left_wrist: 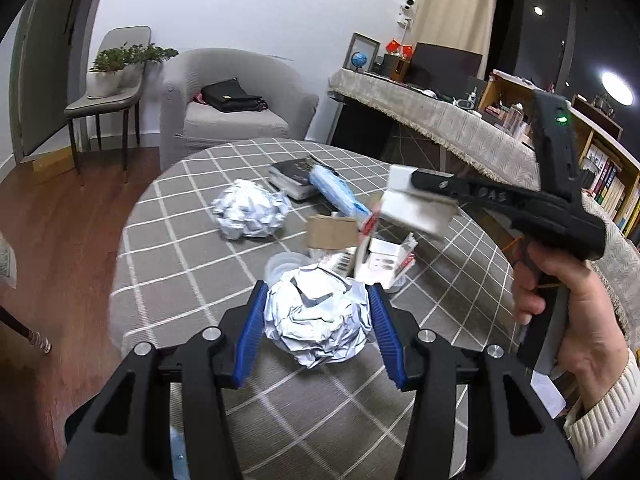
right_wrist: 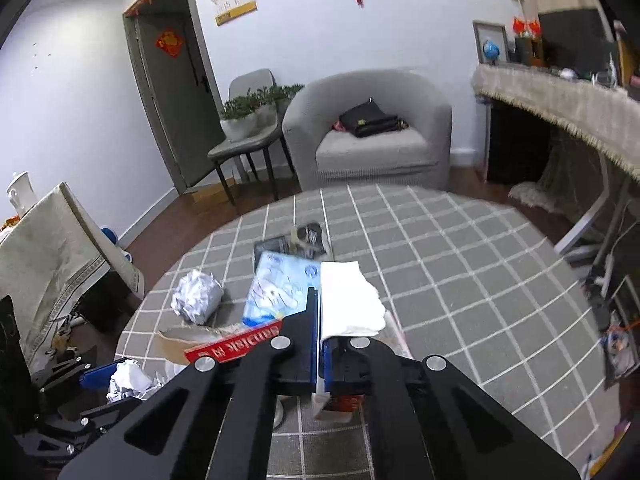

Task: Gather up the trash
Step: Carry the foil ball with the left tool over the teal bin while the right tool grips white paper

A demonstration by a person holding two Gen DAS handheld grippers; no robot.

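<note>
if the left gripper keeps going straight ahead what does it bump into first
The left gripper already holds a crumpled paper ball; ahead, probably the clear plastic cup, though depth is unclear.

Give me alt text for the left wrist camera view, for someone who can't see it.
The left gripper holds a crumpled paper ball between its blue pads over a round table with a grey checked cloth. To the right, a hand holds the right gripper, clamped on a white folded tissue. Another paper ball, cardboard and packaging lie behind.
</note>
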